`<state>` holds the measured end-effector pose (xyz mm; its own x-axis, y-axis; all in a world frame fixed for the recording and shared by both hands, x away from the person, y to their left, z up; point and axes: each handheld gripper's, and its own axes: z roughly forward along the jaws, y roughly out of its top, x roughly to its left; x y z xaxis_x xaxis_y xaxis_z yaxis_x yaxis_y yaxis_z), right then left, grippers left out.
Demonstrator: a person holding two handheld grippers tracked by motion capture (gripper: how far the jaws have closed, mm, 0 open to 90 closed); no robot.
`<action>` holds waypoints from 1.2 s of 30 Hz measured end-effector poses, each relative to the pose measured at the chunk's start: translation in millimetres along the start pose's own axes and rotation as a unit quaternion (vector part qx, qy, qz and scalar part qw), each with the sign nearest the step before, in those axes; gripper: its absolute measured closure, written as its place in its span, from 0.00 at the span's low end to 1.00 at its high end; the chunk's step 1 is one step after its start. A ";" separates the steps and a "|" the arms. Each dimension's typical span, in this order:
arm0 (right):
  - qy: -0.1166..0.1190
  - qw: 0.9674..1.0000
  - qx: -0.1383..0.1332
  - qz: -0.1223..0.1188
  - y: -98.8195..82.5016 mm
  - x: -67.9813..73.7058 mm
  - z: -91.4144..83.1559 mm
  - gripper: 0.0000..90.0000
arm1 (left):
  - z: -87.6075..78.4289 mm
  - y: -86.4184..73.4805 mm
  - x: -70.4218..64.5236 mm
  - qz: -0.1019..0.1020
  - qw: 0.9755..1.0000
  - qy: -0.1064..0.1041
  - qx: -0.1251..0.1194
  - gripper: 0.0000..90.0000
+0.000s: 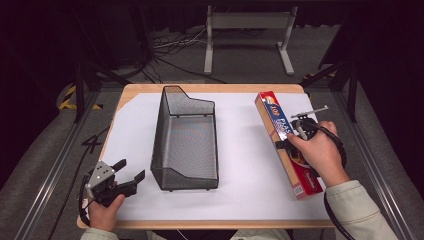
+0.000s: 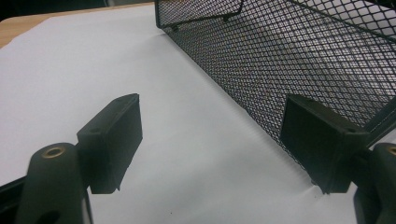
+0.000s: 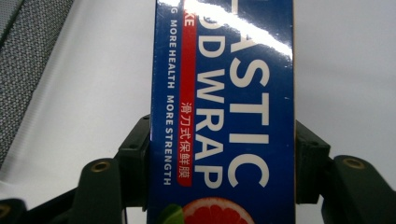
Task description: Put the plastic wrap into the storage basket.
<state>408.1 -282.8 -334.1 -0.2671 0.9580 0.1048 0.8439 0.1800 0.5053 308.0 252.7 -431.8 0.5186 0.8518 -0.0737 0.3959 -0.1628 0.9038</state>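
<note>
Nearest us, our left hand-held gripper (image 1: 131, 173) gapes empty over the white-papered wooden tabletop (image 1: 240, 150) beside a black mesh basket (image 1: 186, 137); our right hand-held gripper (image 3: 223, 154) clamps a long blue plastic-wrap box (image 1: 287, 142). Dark room, grey floor (image 1: 240, 55).

Between the right gripper's jaws, the plastic wrap box (image 3: 223, 112) runs off top and bottom edges, its lettering cut; the hand (image 1: 320, 152) hides its middle.

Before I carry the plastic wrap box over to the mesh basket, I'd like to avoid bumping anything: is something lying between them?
Nothing visible does. Only bare white paper lies between the plastic wrap box, held by the right gripper, and the mesh basket. The left gripper sits open on the basket's other side.
</note>
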 end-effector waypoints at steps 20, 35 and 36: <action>0.026 0.999 -0.024 -0.019 21.5 19.7 -27.8 0.44 | -5.6 -1.5 0.5 -0.003 1.000 0.009 -0.004 0.24; 0.044 0.997 -0.016 -0.063 40.5 68.5 -21.5 0.44 | -9.1 -3.4 1.8 -0.003 1.000 0.012 -0.006 0.24; 0.046 0.997 -0.016 -0.067 42.3 72.6 -21.0 0.44 | -9.1 -3.4 1.8 -0.003 1.000 0.012 -0.006 0.24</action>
<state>414.6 -210.3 -287.1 -0.4190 0.9011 0.1114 0.7826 0.2962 0.5476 300.7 259.4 -431.2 0.4974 0.8648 -0.0688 0.3899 -0.1520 0.9083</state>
